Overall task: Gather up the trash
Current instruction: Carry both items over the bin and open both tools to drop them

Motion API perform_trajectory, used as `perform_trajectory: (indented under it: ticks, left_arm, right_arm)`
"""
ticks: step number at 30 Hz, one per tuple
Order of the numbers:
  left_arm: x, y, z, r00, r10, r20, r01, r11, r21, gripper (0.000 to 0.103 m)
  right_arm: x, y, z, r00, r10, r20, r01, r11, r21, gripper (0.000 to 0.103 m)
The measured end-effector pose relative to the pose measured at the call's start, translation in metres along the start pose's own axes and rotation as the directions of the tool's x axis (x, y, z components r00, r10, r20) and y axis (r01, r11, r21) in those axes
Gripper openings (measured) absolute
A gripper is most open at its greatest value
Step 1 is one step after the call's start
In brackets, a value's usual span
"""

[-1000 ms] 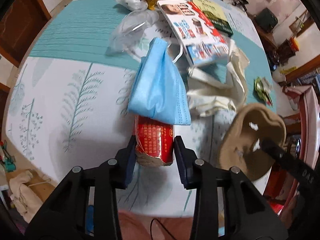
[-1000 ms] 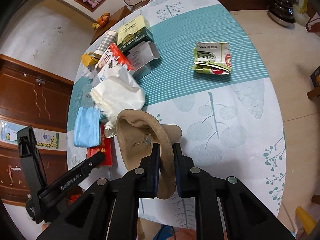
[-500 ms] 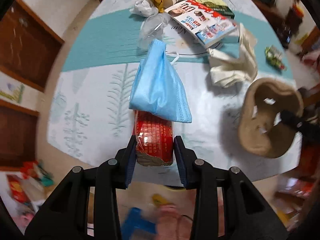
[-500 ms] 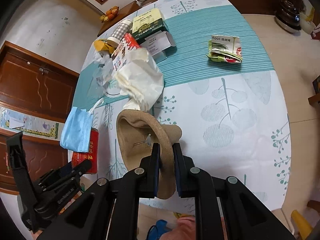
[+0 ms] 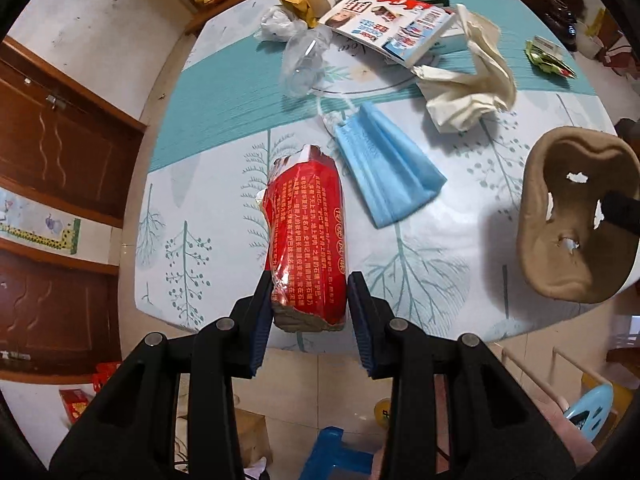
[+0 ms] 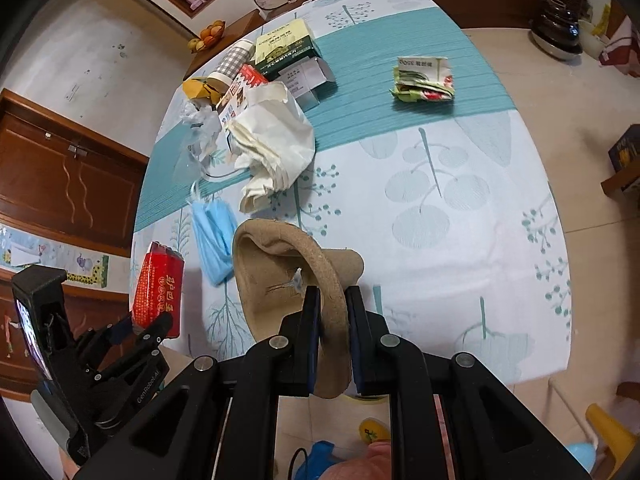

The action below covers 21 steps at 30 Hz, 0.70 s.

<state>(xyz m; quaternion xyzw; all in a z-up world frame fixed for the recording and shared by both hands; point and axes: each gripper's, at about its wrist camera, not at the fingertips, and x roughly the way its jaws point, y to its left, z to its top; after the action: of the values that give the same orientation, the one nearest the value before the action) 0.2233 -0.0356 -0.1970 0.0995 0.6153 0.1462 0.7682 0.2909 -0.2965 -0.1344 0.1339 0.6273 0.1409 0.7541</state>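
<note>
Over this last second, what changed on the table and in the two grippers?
The blue face mask, earlier draped over the red packet, has slid off onto the tablecloth. The left gripper has carried the packet back past the table's near edge. The right gripper still clamps the brown pulp tray. The remaining litter is unmoved.

A red packet [image 5: 306, 240] with gold lettering, a light-blue mask [image 5: 386, 168], a tan pulp tray [image 5: 576, 216], teal-striped leaf-print tablecloth [image 5: 216, 184].
</note>
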Motion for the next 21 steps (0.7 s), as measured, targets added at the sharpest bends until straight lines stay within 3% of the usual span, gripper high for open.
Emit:
perform_trajectory:
  ticks: [10,21]
  left_arm:
    - [-0.014,0.003,-0.049,0.996,-0.082,0.018,0.082,0.996,0.029,0.033]
    - [-0.026,-0.008,-0.133,0.984,-0.177,0.011,0.175,0.981,0.086,0.033]
  right_arm:
    - [-0.002,0.006,-0.057,1.000,-0.026,0.000,0.026,0.999,0.021,0.013]
    - [-0.004,0.010,-0.154,0.999,-0.051,-0.010,0.051,0.998,0.032,0.013]
